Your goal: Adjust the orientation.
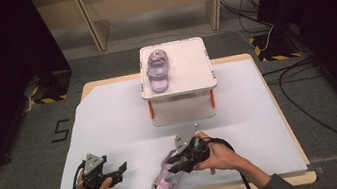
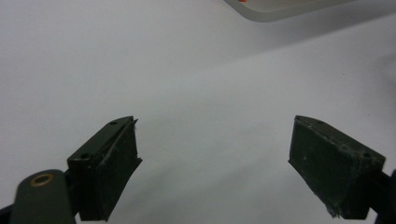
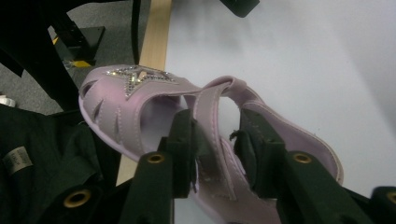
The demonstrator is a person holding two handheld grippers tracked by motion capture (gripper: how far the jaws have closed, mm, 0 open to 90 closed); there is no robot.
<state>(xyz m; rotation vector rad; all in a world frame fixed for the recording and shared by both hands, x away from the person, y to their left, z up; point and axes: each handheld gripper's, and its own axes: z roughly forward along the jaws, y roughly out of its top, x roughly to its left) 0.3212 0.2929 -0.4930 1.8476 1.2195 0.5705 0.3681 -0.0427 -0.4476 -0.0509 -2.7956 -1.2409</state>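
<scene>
A lilac sandal [image 1: 165, 180] with a glittery star on its toe lies at the table's front edge, toe toward the person. My right gripper [image 1: 181, 163] is shut on its ankle strap [image 3: 212, 126]; both jaws press the strap from either side. A matching lilac sandal [image 1: 157, 68] rests on the left half of a white raised tray [image 1: 187, 66] at the back of the table. My left gripper [image 1: 117, 172] stands open at the front left, over bare white table cover [image 2: 196, 93], with nothing between its jaws.
The tray stands on short legs with orange fittings [image 1: 212, 99]. A white cover [image 1: 111, 128] spreads over the wooden table [image 1: 99, 84]. Cables [image 1: 309, 103] trail on the floor to the right; dark panels flank both sides.
</scene>
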